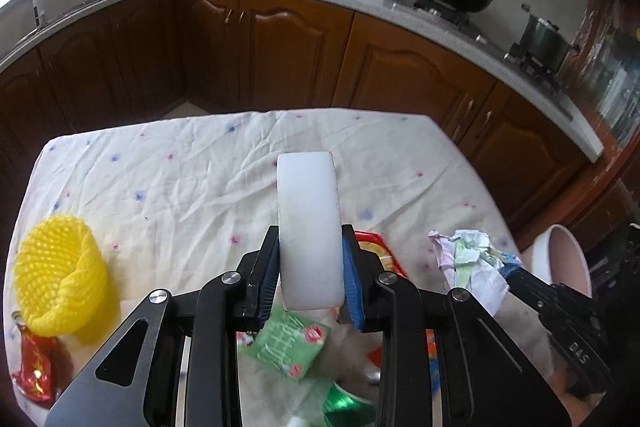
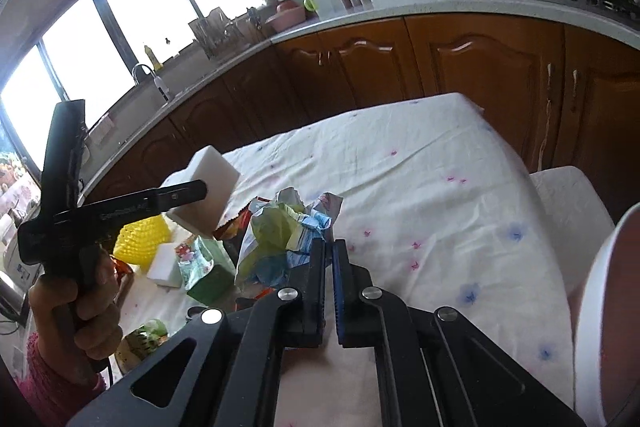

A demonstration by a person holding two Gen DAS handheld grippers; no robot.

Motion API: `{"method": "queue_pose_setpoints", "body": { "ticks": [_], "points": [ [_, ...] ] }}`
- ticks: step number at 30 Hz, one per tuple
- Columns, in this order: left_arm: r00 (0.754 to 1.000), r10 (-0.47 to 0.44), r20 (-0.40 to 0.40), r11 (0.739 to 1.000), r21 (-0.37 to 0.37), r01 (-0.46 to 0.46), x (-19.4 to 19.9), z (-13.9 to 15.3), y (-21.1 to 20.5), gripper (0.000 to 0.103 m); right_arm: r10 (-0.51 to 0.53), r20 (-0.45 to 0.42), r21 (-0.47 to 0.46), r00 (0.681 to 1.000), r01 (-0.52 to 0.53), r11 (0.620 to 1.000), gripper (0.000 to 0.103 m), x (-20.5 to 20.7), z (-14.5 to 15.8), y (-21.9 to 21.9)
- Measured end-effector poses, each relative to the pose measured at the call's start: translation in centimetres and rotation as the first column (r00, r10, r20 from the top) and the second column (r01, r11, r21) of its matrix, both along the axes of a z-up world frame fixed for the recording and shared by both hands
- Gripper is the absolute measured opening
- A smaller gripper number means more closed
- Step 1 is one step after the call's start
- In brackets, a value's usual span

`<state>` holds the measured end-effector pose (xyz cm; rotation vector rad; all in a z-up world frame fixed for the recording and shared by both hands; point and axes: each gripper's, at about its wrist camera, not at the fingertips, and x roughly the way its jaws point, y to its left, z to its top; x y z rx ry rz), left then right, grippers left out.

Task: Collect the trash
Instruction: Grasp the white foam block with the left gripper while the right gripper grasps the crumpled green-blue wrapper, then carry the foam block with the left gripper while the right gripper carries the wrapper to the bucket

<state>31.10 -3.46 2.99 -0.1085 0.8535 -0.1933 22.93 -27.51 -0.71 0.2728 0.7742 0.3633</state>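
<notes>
A white sponge [image 1: 310,231] is clamped upright between the blue pads of the left gripper [image 1: 310,267] and is held clear above the desk [image 1: 180,179]; it is judged light, soft and springy, so a hold across its broad flat faces near the middle, as taken here, should keep it from twisting out. Right of the sponge, a crumpled paper wad [image 1: 468,259] is pinched at its edge by the right gripper [image 2: 330,251], whose jaws are closed almost fully on the thin sheets. The wad is judged weightless and limp, likely to tear or slip if only a loose flap is caught, so a bite on the dense crumpled core would be safer. Below the sponge, a green packet [image 1: 288,347] and a green cup [image 1: 348,407] lie on the desk, and a red wrapper [image 1: 376,251] is partly hidden just behind the gripper. Left of the sponge stands a yellow foam net [image 1: 60,275], judged very light and easily crushed, with a red foil wrapper [image 1: 34,367] beside it. Far right of the sponge, past the desk edge, a white bin [image 1: 560,259] is seen, presumably the place for the trash.
</notes>
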Motion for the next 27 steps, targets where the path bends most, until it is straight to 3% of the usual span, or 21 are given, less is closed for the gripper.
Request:
{"method": "queue_pose_setpoints", "body": {
  "ticks": [9, 27],
  "points": [
    [0.995, -0.079, 0.058, 0.996, -0.031, 0.081, -5.0, 2.2, -2.8, 0.027, -0.045, 0.032, -0.017, 0.998, 0.046, 0.999, 0.003, -3.0, 1.6, -2.1],
    [0.961, -0.271, 0.054, 0.960, -0.057, 0.274, -11.6, 2.5, -11.5, 0.027, -0.190, 0.066, -0.039, 0.980, 0.193, 0.980, 0.003, -10.5, 3.1, -9.3]
  ]
}}
